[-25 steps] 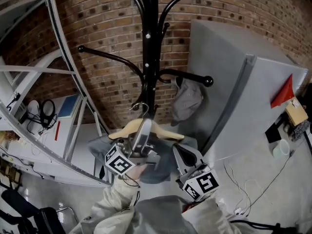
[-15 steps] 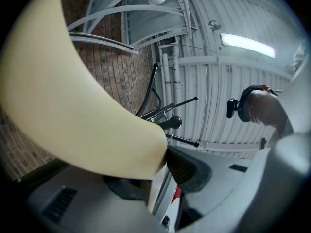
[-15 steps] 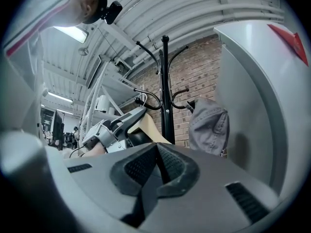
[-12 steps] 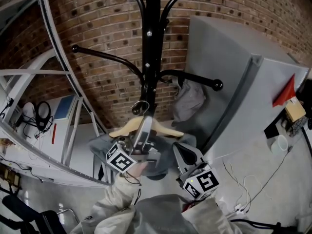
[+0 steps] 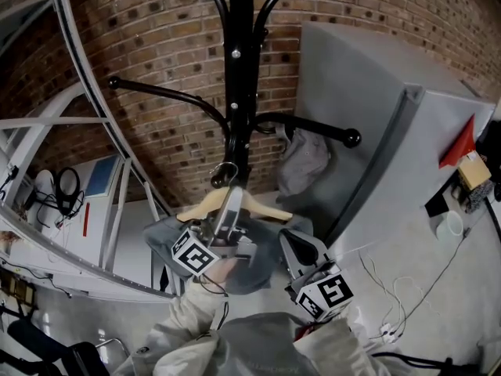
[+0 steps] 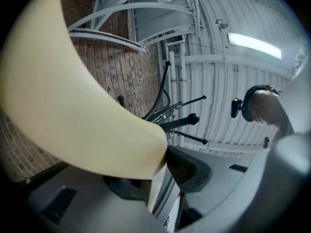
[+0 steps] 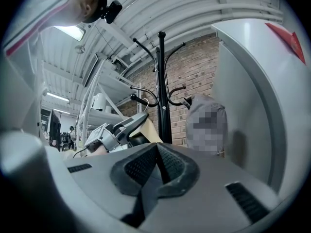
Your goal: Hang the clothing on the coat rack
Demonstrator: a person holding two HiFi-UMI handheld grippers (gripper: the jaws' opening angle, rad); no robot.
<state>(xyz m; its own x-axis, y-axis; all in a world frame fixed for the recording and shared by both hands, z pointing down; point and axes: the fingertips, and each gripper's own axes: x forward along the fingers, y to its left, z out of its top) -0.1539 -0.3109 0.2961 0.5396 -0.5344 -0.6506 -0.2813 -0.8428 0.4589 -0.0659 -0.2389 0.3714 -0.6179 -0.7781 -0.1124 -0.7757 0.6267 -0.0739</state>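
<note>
Clothing (image 5: 161, 235), grey, drapes from pale wooden hanger (image 5: 264, 205).

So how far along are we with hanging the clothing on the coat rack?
Done: the grey garment sits on the wooden hanger, and another grey item hangs from one arm of the coat rack.
In hand: the left gripper grips the hanger, its hook beside the pole, apparently on no arm yet. The right gripper is shut and empty.
Left: seat the hook and release.
</note>
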